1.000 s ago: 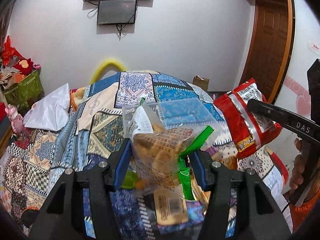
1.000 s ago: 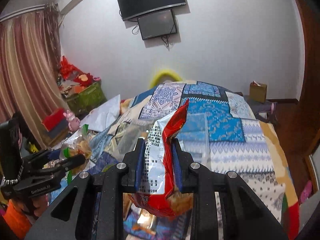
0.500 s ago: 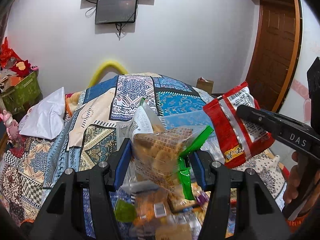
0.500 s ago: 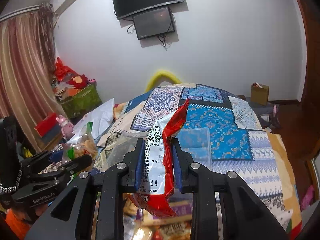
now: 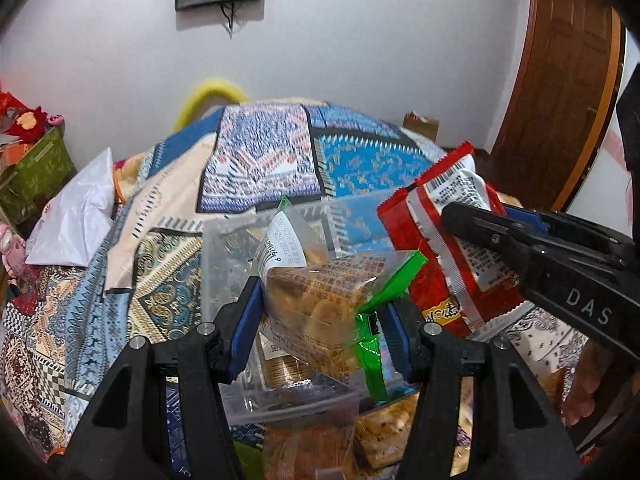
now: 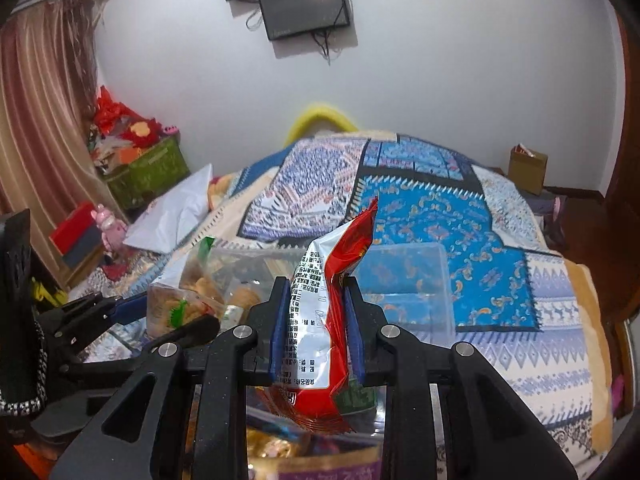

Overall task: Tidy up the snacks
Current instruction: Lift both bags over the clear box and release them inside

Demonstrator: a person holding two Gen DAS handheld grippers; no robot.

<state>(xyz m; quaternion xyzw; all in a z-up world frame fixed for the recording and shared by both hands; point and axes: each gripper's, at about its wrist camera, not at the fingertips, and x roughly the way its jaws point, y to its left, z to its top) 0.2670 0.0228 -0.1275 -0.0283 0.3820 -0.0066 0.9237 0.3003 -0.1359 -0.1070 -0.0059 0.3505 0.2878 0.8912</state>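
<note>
A: what's being held right now?

B: a clear bag of biscuits (image 5: 320,300) is clamped in the left gripper (image 5: 320,320), jaws partly closed on it, held over a clear plastic box (image 5: 224,264) on the patchwork quilt (image 5: 260,160).

A: and the other side?

B: a red snack packet (image 6: 340,292) is pinched nearly flat in the right gripper (image 6: 316,328), just beside a second clear box (image 6: 404,280). More snack packs (image 5: 384,432) are piled below.

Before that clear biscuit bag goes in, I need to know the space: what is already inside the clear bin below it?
Inside the clear plastic bin lies one pack of round biscuits. The clear biscuit bag in the left gripper covers the rest of the floor.
</note>
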